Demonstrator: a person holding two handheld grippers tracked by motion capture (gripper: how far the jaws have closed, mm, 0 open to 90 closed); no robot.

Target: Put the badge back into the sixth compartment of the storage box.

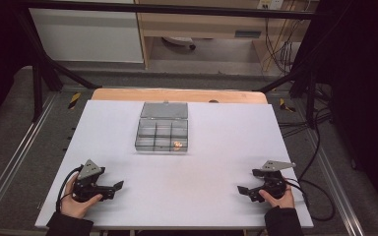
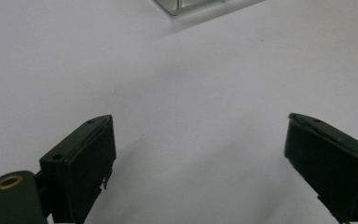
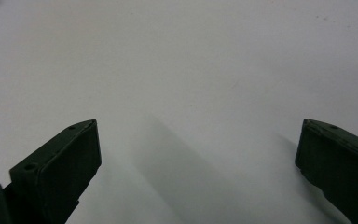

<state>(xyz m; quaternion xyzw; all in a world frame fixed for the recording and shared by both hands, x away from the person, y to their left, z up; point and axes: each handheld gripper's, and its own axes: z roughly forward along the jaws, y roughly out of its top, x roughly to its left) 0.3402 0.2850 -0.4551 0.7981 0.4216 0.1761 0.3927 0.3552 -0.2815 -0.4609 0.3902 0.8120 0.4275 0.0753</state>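
Note:
A clear plastic compartment box lies on the white table, its lid folded open toward the far side. Something small and orange sits in its near right compartment. My left gripper rests near the table's front left, held by a hand, jaws wide apart with nothing between them. In the left gripper view the gripper points at bare table, and a corner of the box shows at the top edge. My right gripper rests at the front right, open and empty, over bare table.
Beyond the white table a wooden edge shows, then a grey floor and cabinets. Black frame posts stand at the far left and right. Cables trail off the table's right side.

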